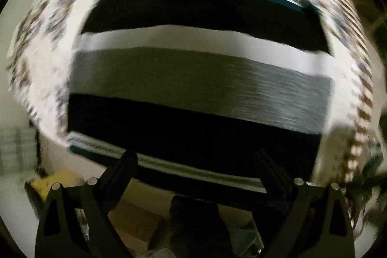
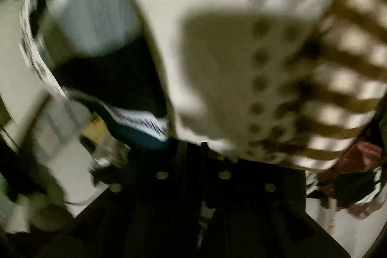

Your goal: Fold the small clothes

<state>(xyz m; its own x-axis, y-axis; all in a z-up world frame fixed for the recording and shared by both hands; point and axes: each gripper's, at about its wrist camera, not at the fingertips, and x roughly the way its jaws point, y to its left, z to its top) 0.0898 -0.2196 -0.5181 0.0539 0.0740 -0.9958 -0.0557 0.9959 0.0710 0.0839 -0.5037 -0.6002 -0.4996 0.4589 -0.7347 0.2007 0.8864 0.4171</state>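
A small garment point(image 1: 193, 79) with broad black, white and grey bands and a teal-and-white striped hem lies flat on a white patterned cloth point(image 1: 48, 40). My left gripper point(image 1: 196, 161) points down at its near hem. The jaws stand wide apart, with the hem's edge between the fingertips and nothing pinched. In the blurred right wrist view the same garment point(image 2: 101, 23) is at the upper left, beside the white dotted cloth point(image 2: 229, 52). My right gripper point(image 2: 204, 146) is a dark shape at the cloth's near edge with its fingers close together. Whether they pinch any fabric is hidden by blur.
Past the near edge of the surface, low down, are a yellow object point(image 1: 48, 183) and a cardboard box point(image 1: 135, 219). A reddish heap of cloth point(image 2: 358, 156) lies at the right. Brown stripes run along the right side of the patterned cloth point(image 2: 343, 79).
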